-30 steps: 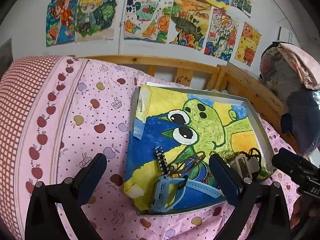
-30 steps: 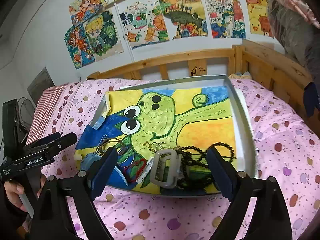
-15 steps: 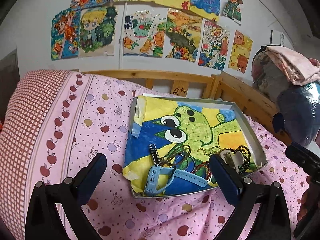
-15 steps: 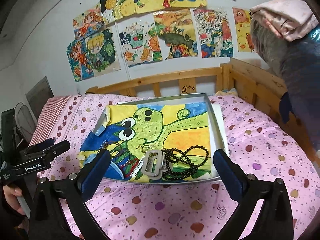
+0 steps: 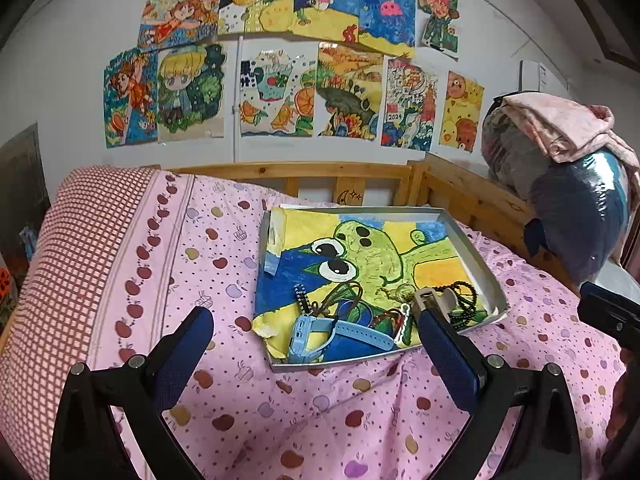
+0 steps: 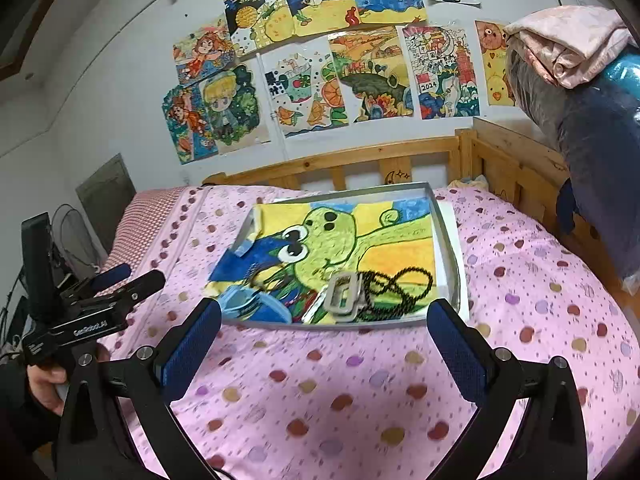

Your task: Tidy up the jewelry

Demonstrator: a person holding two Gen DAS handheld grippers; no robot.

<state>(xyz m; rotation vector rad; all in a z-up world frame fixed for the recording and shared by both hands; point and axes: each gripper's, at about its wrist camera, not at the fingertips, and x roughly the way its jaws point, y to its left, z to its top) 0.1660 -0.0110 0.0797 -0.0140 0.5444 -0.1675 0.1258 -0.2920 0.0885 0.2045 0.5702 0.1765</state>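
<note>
Now one tray [image 5: 472, 252], one blue watch [image 5: 308, 334], one bead necklace [image 6: 400, 284], both grippers' jaws wide, empty.

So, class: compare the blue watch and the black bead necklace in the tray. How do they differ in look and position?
The blue watch is a broad, pale blue strap with a chunky case; the black bead necklace is a thin string of small dark beads in loose loops. The watch sits at the tray's near left corner, the necklace towards the near right. Both lie on the frog drawing, untouched by either gripper.

Open, empty right tongs [image 6: 324, 344] hover before the jewelry tray [image 6: 448, 224].
</note>
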